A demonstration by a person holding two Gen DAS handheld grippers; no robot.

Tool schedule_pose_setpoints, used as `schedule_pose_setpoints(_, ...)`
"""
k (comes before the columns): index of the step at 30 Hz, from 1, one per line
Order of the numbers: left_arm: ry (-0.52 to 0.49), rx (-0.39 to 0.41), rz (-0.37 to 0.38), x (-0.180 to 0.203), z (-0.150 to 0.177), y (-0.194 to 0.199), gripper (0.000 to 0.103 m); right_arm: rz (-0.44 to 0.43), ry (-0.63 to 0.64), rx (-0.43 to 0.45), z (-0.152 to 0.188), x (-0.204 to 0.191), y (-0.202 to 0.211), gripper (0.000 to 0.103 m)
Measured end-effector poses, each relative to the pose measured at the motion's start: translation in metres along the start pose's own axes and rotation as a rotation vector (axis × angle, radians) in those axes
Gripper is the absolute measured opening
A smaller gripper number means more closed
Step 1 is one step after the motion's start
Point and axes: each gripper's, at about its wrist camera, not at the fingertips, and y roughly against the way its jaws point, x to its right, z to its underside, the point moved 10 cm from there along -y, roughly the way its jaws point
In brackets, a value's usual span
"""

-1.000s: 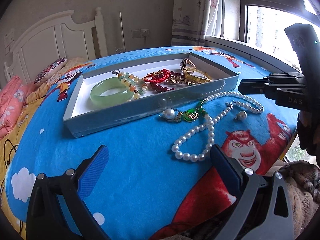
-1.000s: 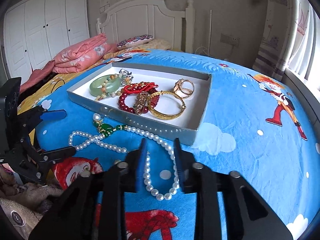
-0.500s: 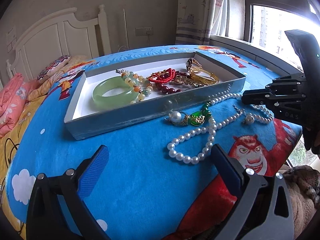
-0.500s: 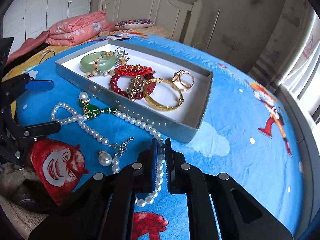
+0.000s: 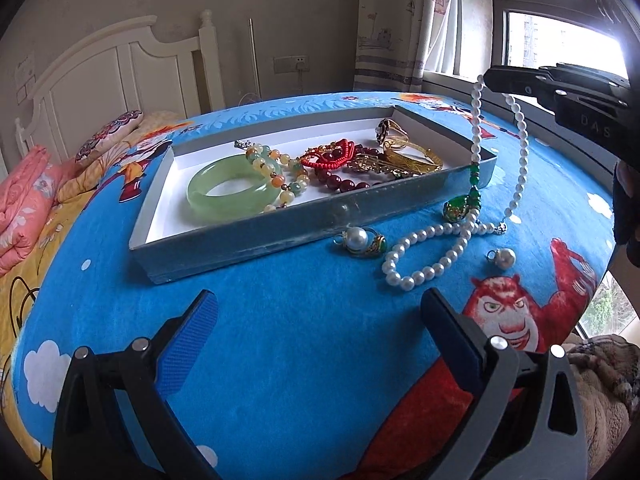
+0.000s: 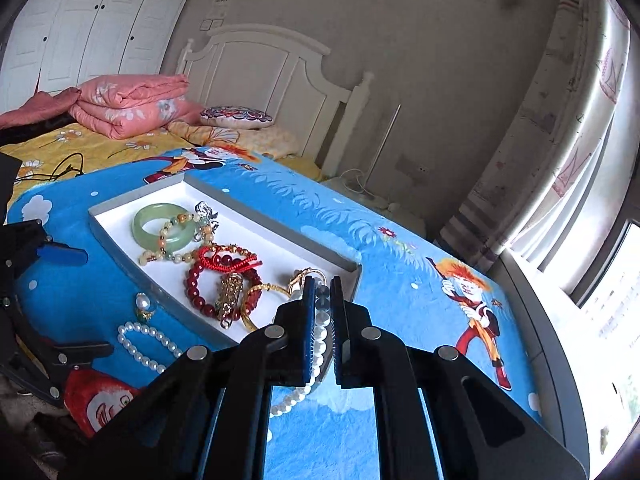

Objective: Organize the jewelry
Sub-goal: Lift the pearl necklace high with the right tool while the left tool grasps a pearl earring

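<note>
My right gripper (image 6: 322, 292) is shut on the pearl necklace (image 6: 319, 338). From my right gripper (image 5: 489, 78), raised at the upper right of the left wrist view, the pearl necklace (image 5: 476, 128) hangs in two strands. Its green pendant (image 5: 456, 209) and lower loop still rest on the blue blanket (image 5: 280, 320). The shallow grey tray (image 5: 256, 236) holds a green jade bangle (image 5: 230, 192), bead bracelets and gold pieces. A pearl ring (image 5: 358, 240) and a loose pearl drop (image 5: 505, 258) lie in front of the tray. My left gripper (image 5: 320, 322) is open over the blanket, holding nothing.
A folded pink quilt (image 6: 128, 104) and a round cushion (image 6: 236, 116) lie on the bed near the white headboard (image 6: 272, 68). The window (image 5: 568, 12) and curtain stand behind the blanket's right side. A black cable (image 6: 60, 172) lies on the yellow sheet.
My right gripper shut on the pearl necklace and rose, lifting the strand off the blanket and dragging its loose end. The left gripper stayed where it was.
</note>
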Motion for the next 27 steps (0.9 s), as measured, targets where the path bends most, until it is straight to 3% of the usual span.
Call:
schedule_pose_setpoints(12,-0.007,0.03,0.037,0.014,-0.011,0.009,0.099,0.047,-0.095,0.148,-0.05,0.038,0.046,0.007)
schedule_pose_setpoints(14,0.007,0.015,0.092,0.019,-0.013,0.008,0.079,0.042,-0.117,0.149,-0.046,0.043,0.05,0.007)
schedule_pose_setpoints(15,0.008,0.003,0.114,0.023,-0.015,0.007,0.075,0.036,-0.125,0.145,-0.043,0.043,0.051,0.007)
schedule_pose_setpoints(18,0.016,-0.023,0.124,0.031,-0.019,0.0,0.056,0.032,-0.127,0.131,-0.033,0.042,0.05,0.007)
schedule_pose_setpoints(20,0.047,-0.069,0.128,0.034,-0.017,-0.008,0.035,0.026,-0.134,0.125,-0.028,0.043,0.048,0.007)
schedule_pose_setpoints(27,0.109,-0.106,0.061,0.032,-0.027,-0.021,0.031,0.002,-0.166,0.135,-0.021,0.045,0.05,0.007)
